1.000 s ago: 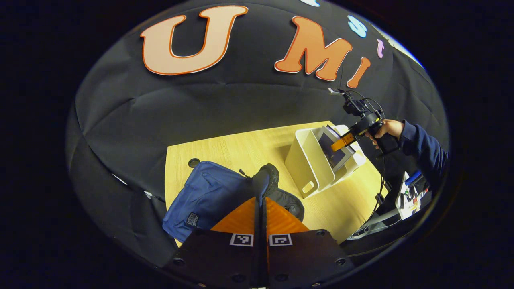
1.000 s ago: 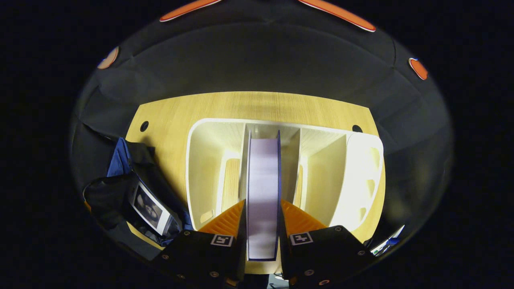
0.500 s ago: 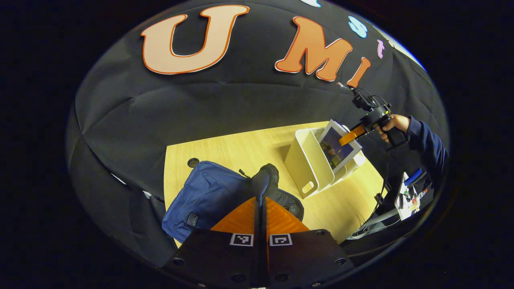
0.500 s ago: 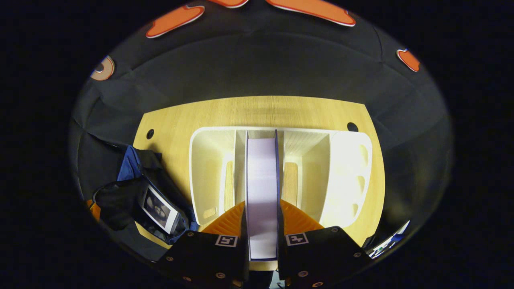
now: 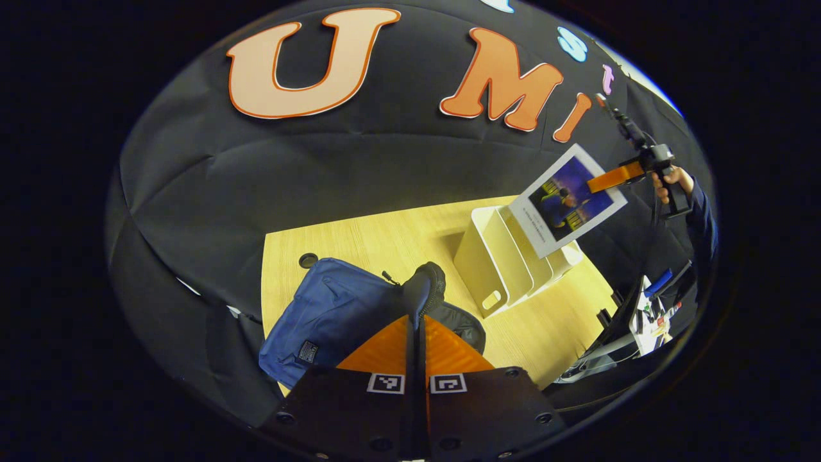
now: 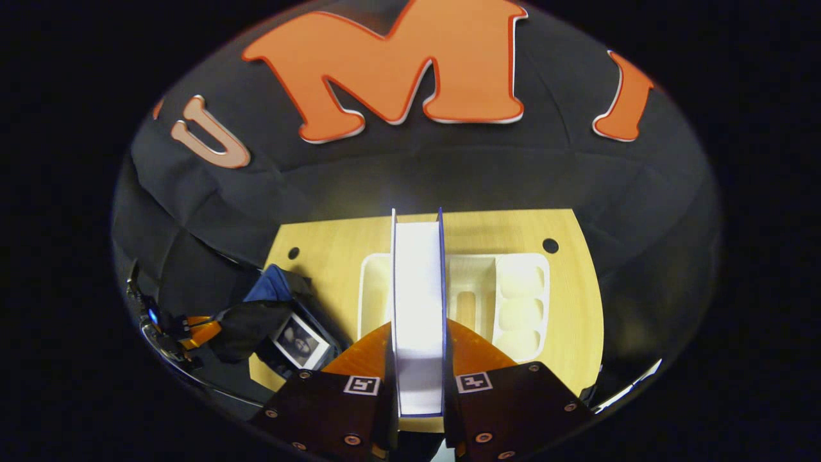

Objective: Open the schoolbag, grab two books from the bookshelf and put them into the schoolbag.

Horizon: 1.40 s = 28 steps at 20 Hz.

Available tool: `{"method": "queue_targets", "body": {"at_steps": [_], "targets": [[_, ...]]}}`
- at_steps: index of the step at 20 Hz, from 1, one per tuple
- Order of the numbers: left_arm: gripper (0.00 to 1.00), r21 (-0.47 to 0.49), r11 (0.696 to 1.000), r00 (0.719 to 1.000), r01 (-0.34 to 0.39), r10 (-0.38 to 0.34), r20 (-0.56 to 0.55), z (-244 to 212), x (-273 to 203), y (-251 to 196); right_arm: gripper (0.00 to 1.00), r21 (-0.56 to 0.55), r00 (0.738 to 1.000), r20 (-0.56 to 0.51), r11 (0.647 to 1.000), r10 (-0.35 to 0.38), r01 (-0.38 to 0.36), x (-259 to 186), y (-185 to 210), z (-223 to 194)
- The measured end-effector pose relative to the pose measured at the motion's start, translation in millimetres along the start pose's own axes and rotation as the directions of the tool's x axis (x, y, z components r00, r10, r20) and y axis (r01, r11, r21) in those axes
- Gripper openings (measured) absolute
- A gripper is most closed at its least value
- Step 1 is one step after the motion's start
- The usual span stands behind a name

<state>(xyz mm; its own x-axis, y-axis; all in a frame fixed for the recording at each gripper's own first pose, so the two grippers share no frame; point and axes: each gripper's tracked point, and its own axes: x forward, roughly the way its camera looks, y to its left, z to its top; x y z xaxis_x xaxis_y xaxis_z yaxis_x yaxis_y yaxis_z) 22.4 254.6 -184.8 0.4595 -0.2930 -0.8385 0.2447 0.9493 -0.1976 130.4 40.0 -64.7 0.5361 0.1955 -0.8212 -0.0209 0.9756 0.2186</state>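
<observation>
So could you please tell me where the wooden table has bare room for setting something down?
Bare wood lies behind the blue schoolbag and white plastic bookshelf, toward the table back edge, and in front of the bookshelf. The gap between bag and shelf is narrow.

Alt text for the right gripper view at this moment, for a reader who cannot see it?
The right claw grips a book edge-on, raised above the white bookshelf on a wooden table. At lower left, the blue schoolbag sits open with another book inside.
</observation>
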Motion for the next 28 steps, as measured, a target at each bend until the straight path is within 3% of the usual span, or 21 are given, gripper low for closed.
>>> {"method": "queue_targets", "body": {"at_steps": [4, 10, 14, 19, 26, 28], "targets": [[0.01, 0.005, 1.0, 1.0, 0.003, -0.003, -0.004, 0.1, -0.1, -0.1, 0.28, -0.035, 0.995, 0.07, 0.997, 0.065, -0.062, -42.1, 25.6, 1.1], [0.01, -0.015, 1.0, 1.0, 0.007, -0.007, 0.008, -0.6, -0.6, -0.9, 0.28, -0.06, 0.981, 0.074, 0.983, 0.179, -0.175, -53.9, 75.7, -22.2], [0.0, -0.04, 0.999, 1.0, 0.014, -0.013, 0.015, -3.3, 1.3, -3.0, 0.28, -0.003, 0.957, -0.005, 0.957, 0.289, -0.289, -22.6, 124.3, -69.5], [0.0, -0.043, 0.999, 1.0, 0.018, -0.018, 0.013, -5.0, 5.2, -8.0, 0.28, 0.109, 0.925, -0.081, 0.926, 0.371, -0.362, 25.3, 163.7, -114.6], [0.01, -0.065, 0.998, 1.0, 0.021, -0.02, 0.016, -6.0, 5.4, -9.5, 0.28, 0.294, 0.908, -0.094, 0.883, 0.408, -0.366, 85.8, 199.1, -164.7], [0.0, -0.064, 0.998, 1.0, 0.022, -0.021, 0.01, -7.6, 6.4, -11.0, 0.27, 0.377, 0.905, -0.085, 0.854, 0.417, -0.358, 101.8, 213.4, -178.6]]}}
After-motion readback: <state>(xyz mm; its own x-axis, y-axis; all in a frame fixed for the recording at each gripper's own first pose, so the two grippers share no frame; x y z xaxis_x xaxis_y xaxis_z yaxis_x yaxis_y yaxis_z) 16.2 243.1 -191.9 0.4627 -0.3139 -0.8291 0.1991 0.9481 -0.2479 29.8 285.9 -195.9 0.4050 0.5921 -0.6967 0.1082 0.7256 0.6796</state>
